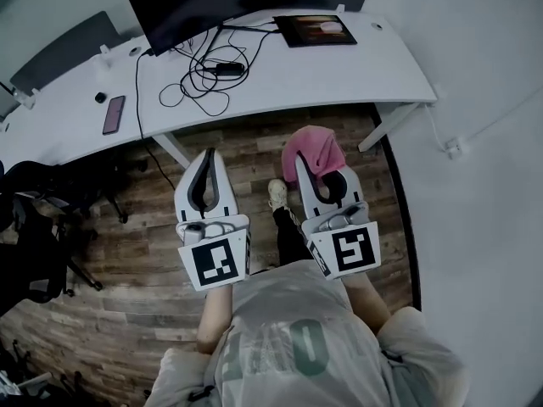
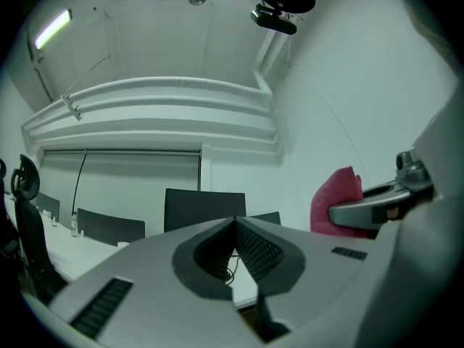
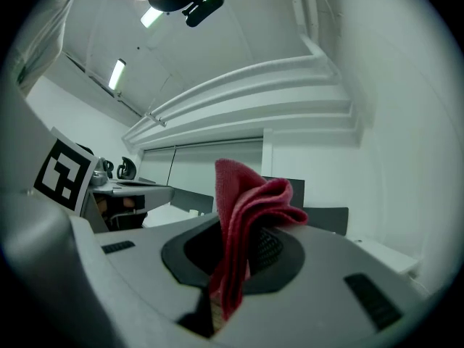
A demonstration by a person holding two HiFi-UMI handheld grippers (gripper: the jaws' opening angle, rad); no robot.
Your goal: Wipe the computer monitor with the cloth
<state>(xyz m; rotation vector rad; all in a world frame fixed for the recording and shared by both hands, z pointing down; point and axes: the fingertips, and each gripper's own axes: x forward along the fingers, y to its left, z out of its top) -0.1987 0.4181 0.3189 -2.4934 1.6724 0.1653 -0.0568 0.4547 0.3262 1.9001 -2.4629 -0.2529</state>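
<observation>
Cloth, pink and bunched, is clamped in the right claw. In the right gripper view it stands up in folds from between the pads, and a tail hangs down through the gap. The jaws are clenched on it. From the head view the cloth is in the air over the wood floor, just in front of the desk's front edge, not touching the desk.

The left claw is clenched with nothing in it. In the left gripper view its ribbed pads meet at the tips, and only a narrow slit shows lower down. The cloth shows off to that view's right, beside the other claw's body. Both claws are side by side, level with each other and apart, pointing toward the desk.

The monitor stands at the desk's back edge, left of the middle, its screen dark. Loose black cables run from it and loop across the desk top, with a small black adapter among them. A tablet lies flat near the back edge, right of the monitor. A phone lies near the front edge, toward the left end.

A black chair stands on the floor at the left. One shoe of the person shows between the two claws.
</observation>
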